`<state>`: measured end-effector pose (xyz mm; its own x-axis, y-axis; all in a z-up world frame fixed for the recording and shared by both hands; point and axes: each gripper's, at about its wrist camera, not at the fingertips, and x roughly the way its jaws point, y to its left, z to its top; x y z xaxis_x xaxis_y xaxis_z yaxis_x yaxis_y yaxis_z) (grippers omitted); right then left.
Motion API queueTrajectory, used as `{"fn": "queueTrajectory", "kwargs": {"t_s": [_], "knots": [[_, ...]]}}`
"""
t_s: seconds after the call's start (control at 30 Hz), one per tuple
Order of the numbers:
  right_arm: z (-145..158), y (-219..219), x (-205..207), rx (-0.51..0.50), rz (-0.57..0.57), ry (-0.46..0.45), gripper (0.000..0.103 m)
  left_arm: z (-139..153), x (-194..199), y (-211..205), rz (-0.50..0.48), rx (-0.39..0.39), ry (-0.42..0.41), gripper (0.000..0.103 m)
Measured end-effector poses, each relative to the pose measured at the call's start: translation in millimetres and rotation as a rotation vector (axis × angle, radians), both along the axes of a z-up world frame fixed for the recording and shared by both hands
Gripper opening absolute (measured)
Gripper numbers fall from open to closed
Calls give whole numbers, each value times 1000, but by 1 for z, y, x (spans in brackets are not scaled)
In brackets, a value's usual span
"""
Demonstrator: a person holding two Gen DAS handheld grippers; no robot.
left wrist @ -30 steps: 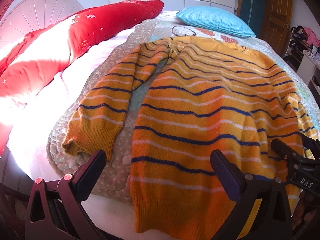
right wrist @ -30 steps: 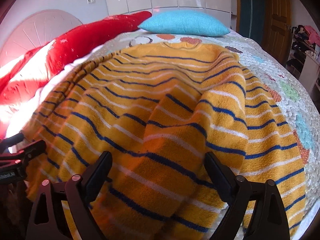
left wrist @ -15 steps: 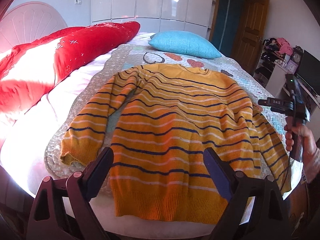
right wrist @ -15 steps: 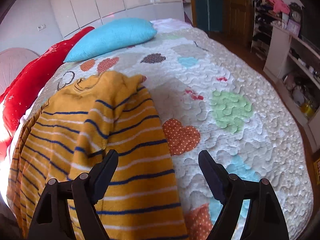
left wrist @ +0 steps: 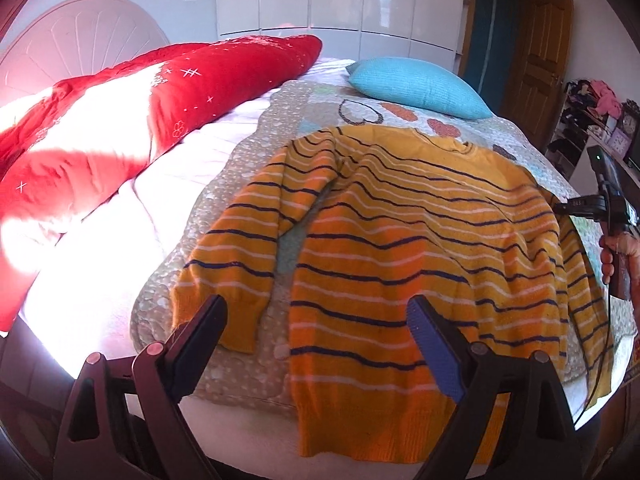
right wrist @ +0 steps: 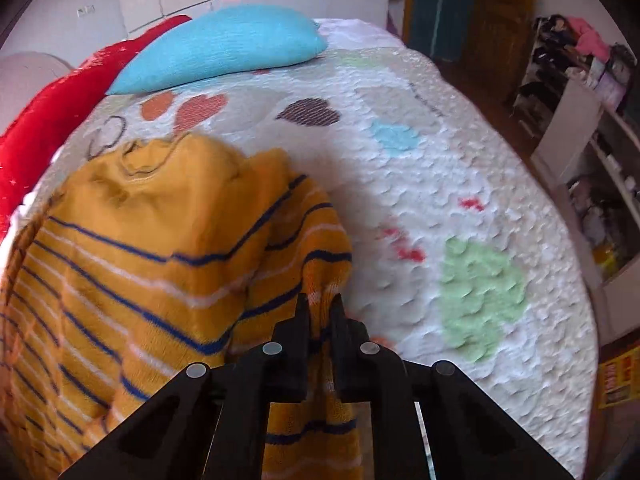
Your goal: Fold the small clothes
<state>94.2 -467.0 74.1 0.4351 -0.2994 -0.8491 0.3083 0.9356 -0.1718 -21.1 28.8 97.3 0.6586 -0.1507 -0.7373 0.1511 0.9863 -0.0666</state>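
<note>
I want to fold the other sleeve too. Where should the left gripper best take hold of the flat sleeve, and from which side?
Probably at the ribbed cuff of the sweater, coming from the bed's near edge. That sleeve lies flat and apart from the body, its cuff nearest the open left gripper, so its end is free to lift. The right gripper is shut on the other sleeve.

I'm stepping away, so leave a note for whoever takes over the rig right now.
Right gripper: jaws shut on the sweater's right sleeve.
Left gripper: jaws open, holding nothing, above the hem end of the sweater.
The sweater lies spread face up on the quilt, neck toward the blue pillow; the left sleeve lies flat beside the body.
Done: nothing folded, only the right sleeve gripped.
Left: probably fold both sleeves across the body, then fold the body.
</note>
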Motion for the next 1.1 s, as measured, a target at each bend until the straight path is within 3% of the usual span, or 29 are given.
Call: {"fn": "queueTrajectory", "kwargs": {"t_s": [0.13, 0.27, 0.33, 0.4, 0.53, 0.6, 0.8, 0.97, 1.0, 1.07, 1.1], "knots": [[26, -54, 30, -107, -146, -9, 8, 3, 14, 18, 52, -55, 9, 91], [15, -91, 60, -62, -222, 53, 13, -2, 21, 23, 74, -37, 19, 91], [10, -92, 60, -117, -253, 73, 22, -5, 24, 26, 80, -37, 29, 91], [14, -87, 51, -88, -251, 39, 42, -6, 25, 29, 80, -45, 32, 91], [38, -53, 4, 22, -199, -83, 55, -7, 29, 42, 95, 4, 3, 91], [44, -27, -26, 101, -138, -123, 67, -10, 35, 52, 107, 39, -9, 91], [30, 63, -102, 160, 54, -115, 70, -29, 88, 77, 54, 27, 76, 91], [0, 107, -141, 196, 90, -69, 71, -62, 133, 78, 6, 57, 189, 90], [-7, 109, -145, 207, 82, -59, 71, -70, 139, 76, -17, 56, 210, 89], [-18, 112, -153, 217, 61, -41, 71, -80, 145, 74, -71, 11, 243, 56], [-21, 112, -155, 216, 50, -33, 71, -77, 147, 75, -80, -19, 240, 46]]}}
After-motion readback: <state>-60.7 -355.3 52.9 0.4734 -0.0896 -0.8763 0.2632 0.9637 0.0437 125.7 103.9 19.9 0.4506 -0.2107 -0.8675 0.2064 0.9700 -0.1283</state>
